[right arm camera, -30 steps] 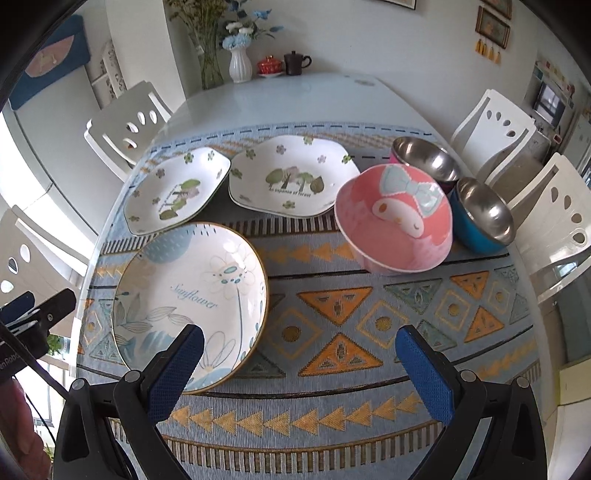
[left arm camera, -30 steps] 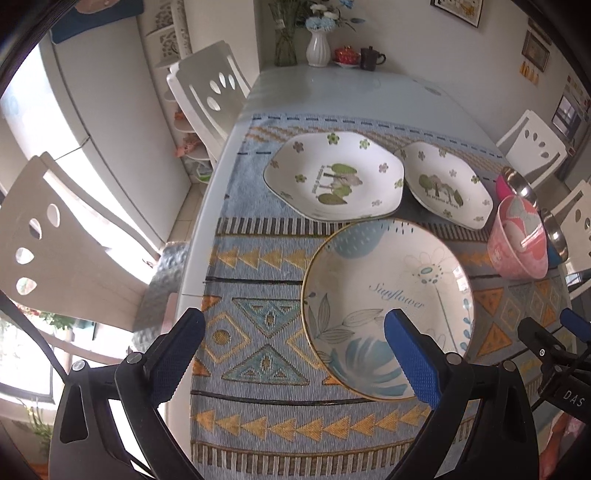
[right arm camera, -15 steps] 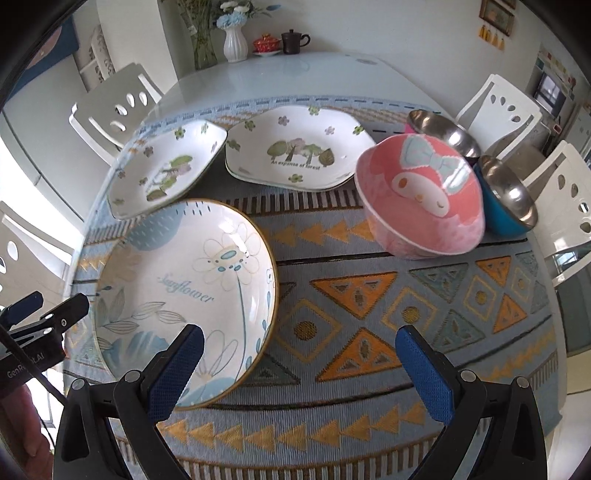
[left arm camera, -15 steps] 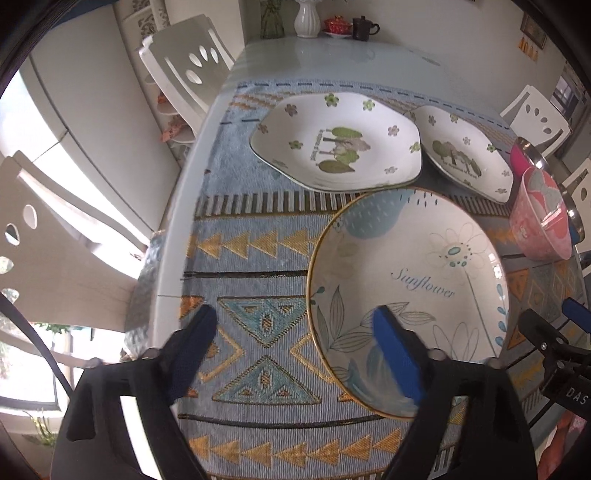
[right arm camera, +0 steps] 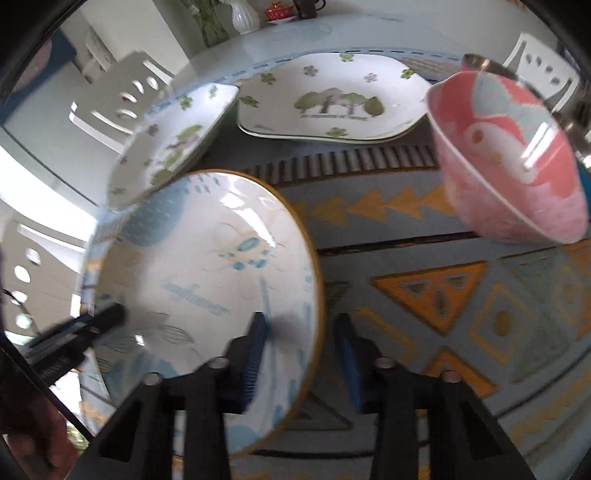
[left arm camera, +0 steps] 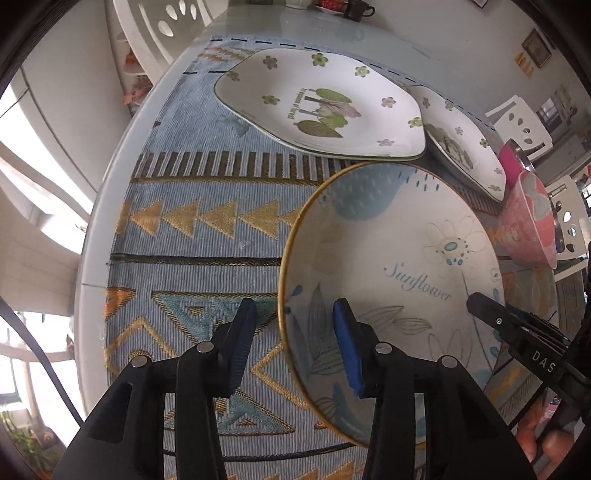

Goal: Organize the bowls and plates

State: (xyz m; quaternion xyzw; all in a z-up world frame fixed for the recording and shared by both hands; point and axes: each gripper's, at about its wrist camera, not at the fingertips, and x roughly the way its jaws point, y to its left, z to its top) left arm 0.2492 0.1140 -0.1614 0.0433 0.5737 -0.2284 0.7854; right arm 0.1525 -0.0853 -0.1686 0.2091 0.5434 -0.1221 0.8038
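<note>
A round cream plate with blue flowers, a gold rim and the word "Sunflower" lies on the patterned table runner. My left gripper straddles its left rim, one blue pad over the cloth and the other over the plate's inside. The jaws are closing, and cloth still shows between the outer pad and the rim. My right gripper straddles the opposite rim in a blurred view. Its jaws are also closing, with a gap still showing beside the rim.
Two white plates with green trees lie just behind the Sunflower plate. A pink cartoon bowl stands to the right, with a steel bowl behind it. White chairs ring the table, and the table edge runs close on the left.
Both grippers have sunk toward the Sunflower plate and tilted further down. Their jaws have narrowed from wide open, and each now has a plate rim between its pads.
</note>
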